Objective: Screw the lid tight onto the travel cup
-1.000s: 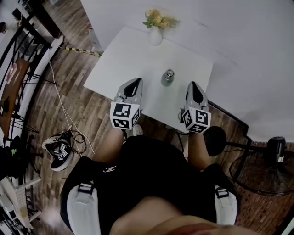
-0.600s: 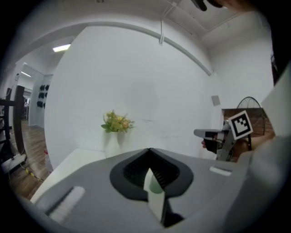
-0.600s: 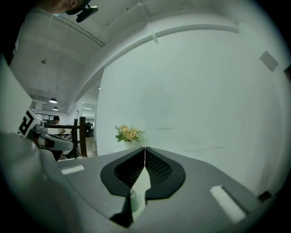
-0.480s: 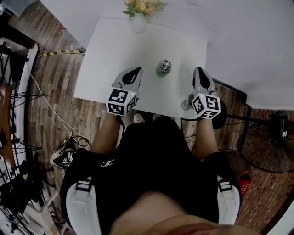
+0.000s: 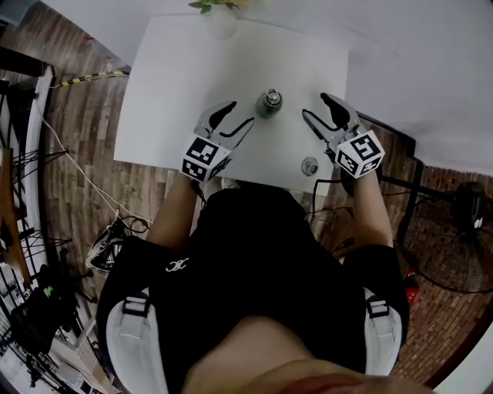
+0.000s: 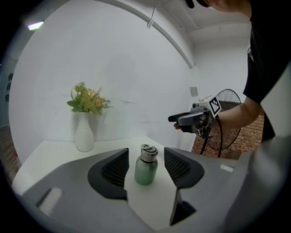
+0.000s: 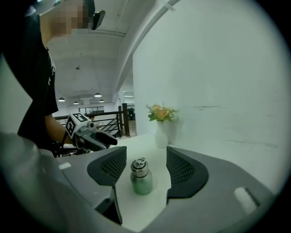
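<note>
A green travel cup (image 5: 269, 102) with a silver lid on top stands upright on the white table (image 5: 177, 92). My left gripper (image 5: 240, 114) hovers just to its left and my right gripper (image 5: 315, 105) to its right, both pointing at it and apart from it. Both pairs of jaws have just been opening and stand open with nothing held. In the left gripper view the cup (image 6: 145, 170) shows ahead, framed by the left gripper (image 6: 145, 152). The right gripper view frames the cup (image 7: 142, 182) the same way beyond the right gripper (image 7: 145, 154).
A white vase of flowers (image 5: 222, 19) stands at the table's far edge by the white wall. A small round grey object (image 5: 310, 165) lies near the front edge. A floor fan (image 5: 454, 254) stands to the right, cables and shoes (image 5: 108, 246) on the wooden floor at left.
Both grippers moved forward and down toward the cup and tilted to point at it. Their jaws, shut in the earlier frames, now stand open.
</note>
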Demonstrator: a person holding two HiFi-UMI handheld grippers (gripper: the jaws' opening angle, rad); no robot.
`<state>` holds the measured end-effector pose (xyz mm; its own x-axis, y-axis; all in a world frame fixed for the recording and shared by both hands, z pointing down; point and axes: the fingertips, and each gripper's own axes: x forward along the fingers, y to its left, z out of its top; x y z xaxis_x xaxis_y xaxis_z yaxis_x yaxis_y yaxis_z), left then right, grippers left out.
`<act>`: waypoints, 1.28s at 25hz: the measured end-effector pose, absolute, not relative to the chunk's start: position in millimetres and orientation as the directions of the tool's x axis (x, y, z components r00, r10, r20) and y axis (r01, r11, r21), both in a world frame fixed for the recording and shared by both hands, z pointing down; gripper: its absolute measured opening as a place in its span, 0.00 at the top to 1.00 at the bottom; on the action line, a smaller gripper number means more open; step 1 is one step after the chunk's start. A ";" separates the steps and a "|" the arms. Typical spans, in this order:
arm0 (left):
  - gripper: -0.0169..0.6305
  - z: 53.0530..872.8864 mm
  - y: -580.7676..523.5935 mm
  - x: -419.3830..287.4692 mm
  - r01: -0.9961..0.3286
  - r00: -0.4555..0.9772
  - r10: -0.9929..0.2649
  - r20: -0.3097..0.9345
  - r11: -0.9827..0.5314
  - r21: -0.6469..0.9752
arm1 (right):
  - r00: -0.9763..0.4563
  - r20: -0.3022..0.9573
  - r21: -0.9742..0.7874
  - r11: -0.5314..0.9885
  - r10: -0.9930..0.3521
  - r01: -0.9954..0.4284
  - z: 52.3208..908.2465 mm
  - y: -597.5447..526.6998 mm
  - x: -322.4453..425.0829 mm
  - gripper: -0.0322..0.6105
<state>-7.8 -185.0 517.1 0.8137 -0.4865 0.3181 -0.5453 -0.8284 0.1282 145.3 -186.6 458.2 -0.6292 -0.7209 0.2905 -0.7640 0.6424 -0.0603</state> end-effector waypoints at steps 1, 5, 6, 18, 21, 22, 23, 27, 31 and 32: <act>0.55 520.6 -185.2 -2.6 -0.531 0.820 -0.468 0.329 -0.838 0.130 | -0.660 0.307 -0.071 0.675 -0.686 -0.734 457.3 -188.9 139.2 0.55; 0.49 539.1 -196.9 14.9 -0.507 0.827 -0.430 0.363 -0.849 0.150 | -0.731 0.402 -0.044 0.786 -0.551 -0.617 469.5 -203.3 116.0 0.53; 0.47 541.3 -198.9 19.4 -0.504 0.828 -0.424 0.367 -0.850 0.154 | -0.740 0.432 -0.029 0.812 -0.515 -0.583 472.3 -205.1 110.6 0.53; 0.36 595.8 -204.3 61.5 -0.459 0.821 -0.374 0.431 -0.882 0.109 | -0.685 0.722 0.045 0.994 -0.099 -0.097 550.3 -204.1 66.0 0.51; 0.35 602.3 -204.9 71.5 -0.440 0.826 -0.354 0.438 -0.891 0.111 | -0.649 0.760 0.049 0.999 -0.025 0.018 553.0 -206.5 57.6 0.51; 0.35 605.8 -204.1 74.6 -0.430 0.825 -0.342 0.451 -0.897 0.105 | -0.629 0.778 0.041 0.998 0.004 0.057 557.0 -205.4 57.4 0.51; 0.35 608.9 -203.8 77.4 -0.417 0.821 -0.330 0.465 -0.904 0.095 | -0.602 0.798 0.026 0.995 0.037 0.095 562.0 -204.0 58.2 0.51; 0.35 612.1 -208.2 84.5 -0.388 0.806 -0.322 0.497 -0.921 0.032 | -0.505 0.849 -0.043 0.973 0.156 0.229 566.5 -199.6 57.1 0.51; 0.37 617.4 -212.0 86.3 -0.364 0.811 -0.317 0.491 -0.931 0.000 | -0.427 0.879 -0.063 0.939 0.212 0.337 574.4 -201.2 59.7 0.51; 0.37 618.5 -212.2 85.6 -0.355 0.815 -0.311 0.489 -0.935 -0.001 | -0.417 0.882 -0.066 0.933 0.220 0.354 575.9 -201.8 58.8 0.51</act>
<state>85.6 -212.2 618.5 0.8151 -0.3106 0.4891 -0.3553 -0.9347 -0.0014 58.8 -201.8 575.9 -0.4169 0.2203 0.8819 0.3537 0.9330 -0.0660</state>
